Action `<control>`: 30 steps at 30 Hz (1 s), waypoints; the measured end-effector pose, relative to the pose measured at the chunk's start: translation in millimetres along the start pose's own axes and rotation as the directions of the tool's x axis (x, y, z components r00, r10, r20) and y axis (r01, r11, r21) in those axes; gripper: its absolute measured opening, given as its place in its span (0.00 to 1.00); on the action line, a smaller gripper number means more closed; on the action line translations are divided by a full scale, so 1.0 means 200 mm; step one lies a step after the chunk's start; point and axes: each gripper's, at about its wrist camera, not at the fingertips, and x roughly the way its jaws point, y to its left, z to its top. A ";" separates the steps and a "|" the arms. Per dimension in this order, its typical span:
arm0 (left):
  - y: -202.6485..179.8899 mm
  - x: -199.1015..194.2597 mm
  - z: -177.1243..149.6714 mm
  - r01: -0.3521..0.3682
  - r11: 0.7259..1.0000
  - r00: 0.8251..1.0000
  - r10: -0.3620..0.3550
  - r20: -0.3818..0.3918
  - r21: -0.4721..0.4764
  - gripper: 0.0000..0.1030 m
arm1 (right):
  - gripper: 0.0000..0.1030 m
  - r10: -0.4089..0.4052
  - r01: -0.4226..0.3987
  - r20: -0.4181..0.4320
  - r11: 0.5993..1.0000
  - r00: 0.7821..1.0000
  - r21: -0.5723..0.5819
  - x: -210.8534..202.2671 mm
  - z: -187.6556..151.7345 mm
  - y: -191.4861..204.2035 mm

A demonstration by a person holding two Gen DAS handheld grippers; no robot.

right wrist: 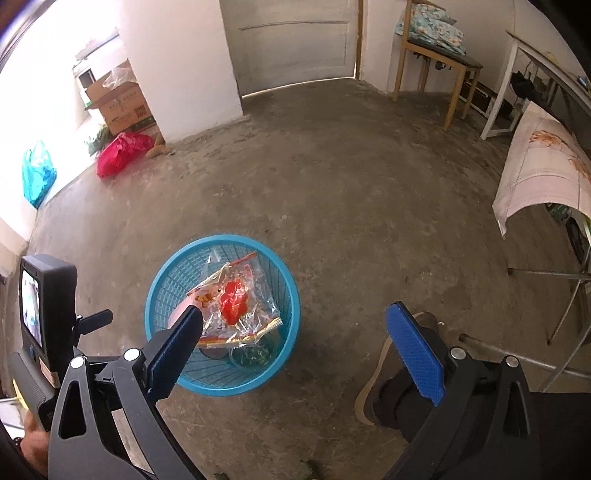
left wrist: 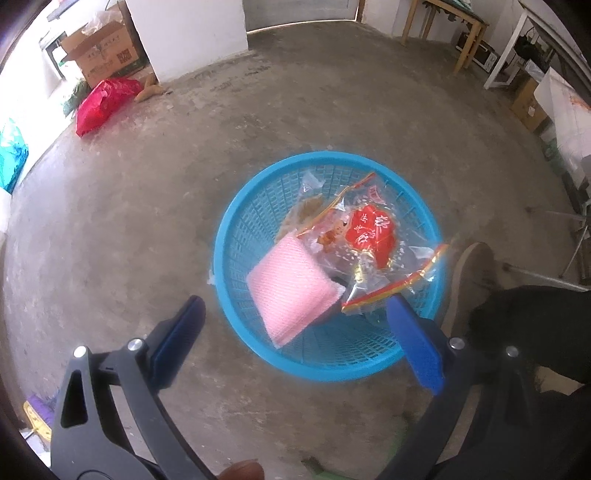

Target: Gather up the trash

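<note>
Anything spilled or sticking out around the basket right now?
Nothing spilled on the floor beside the blue basket. The clear snack wrapper pokes over its rim on one side, and the pink packet leans tilted inside. Both grippers are open and empty.

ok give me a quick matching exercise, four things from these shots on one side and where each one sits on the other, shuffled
Things:
1. pink pad
2. red plastic bag
3. cardboard box
4. folded bedding

Places:
A. on the wooden chair
B. inside the blue basket
C. behind the red bag, beside the white wall
D. on the floor in front of the box

Pairs: 1-B, 2-D, 3-C, 4-A
</note>
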 end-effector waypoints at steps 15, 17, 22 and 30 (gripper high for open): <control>-0.02 0.03 -0.02 -0.068 0.998 0.998 0.068 -0.012 0.010 0.92 | 0.94 0.009 -0.009 -0.006 1.000 1.000 -0.019 0.00 0.00 0.01; -0.01 0.04 -0.02 -0.073 0.997 0.997 0.073 -0.018 0.002 0.92 | 0.94 0.011 -0.011 -0.007 1.000 1.000 -0.022 0.00 0.00 0.02; 0.02 0.07 -0.03 -0.052 0.998 0.998 0.050 -0.033 -0.034 0.92 | 0.94 0.014 -0.014 -0.012 1.000 1.000 -0.025 0.00 0.00 0.03; 0.08 0.19 -0.08 -0.030 0.993 0.993 0.017 -0.114 -0.114 0.92 | 0.94 -0.008 0.006 -0.046 0.999 0.999 -0.050 0.06 0.00 0.05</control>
